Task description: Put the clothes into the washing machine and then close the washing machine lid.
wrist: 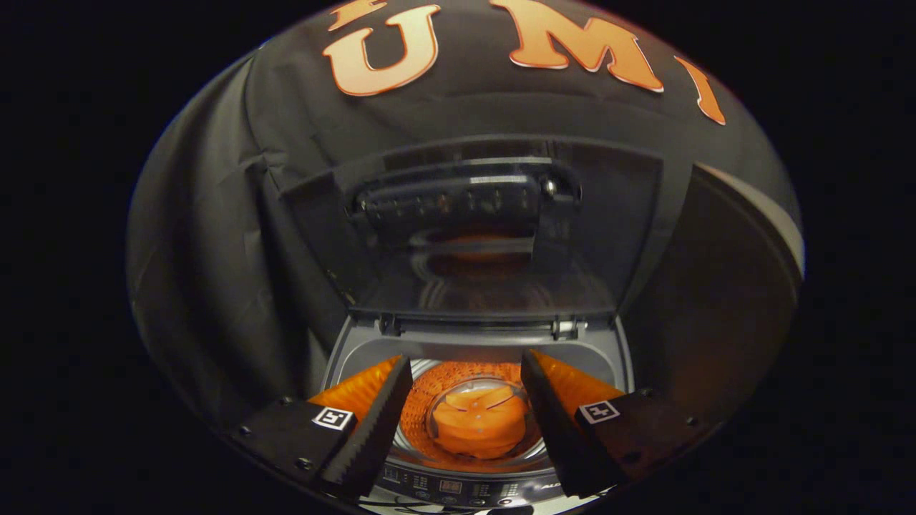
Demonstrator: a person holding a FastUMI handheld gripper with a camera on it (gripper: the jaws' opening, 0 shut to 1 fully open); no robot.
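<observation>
Tool (465, 372) agape above dim washing machine (478, 418)

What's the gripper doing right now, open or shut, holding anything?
Gripper: open, holding nothing, fingers spread above the washing machine drum; lid up.

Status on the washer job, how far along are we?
Done: nothing visible; no clothes are visible in the drum, just its bare pulsator. In hand: nothing; the gripper hovers open and empty above the drum opening. Left: loading the clothes, then closing the lid, which stands upright and open.
</observation>
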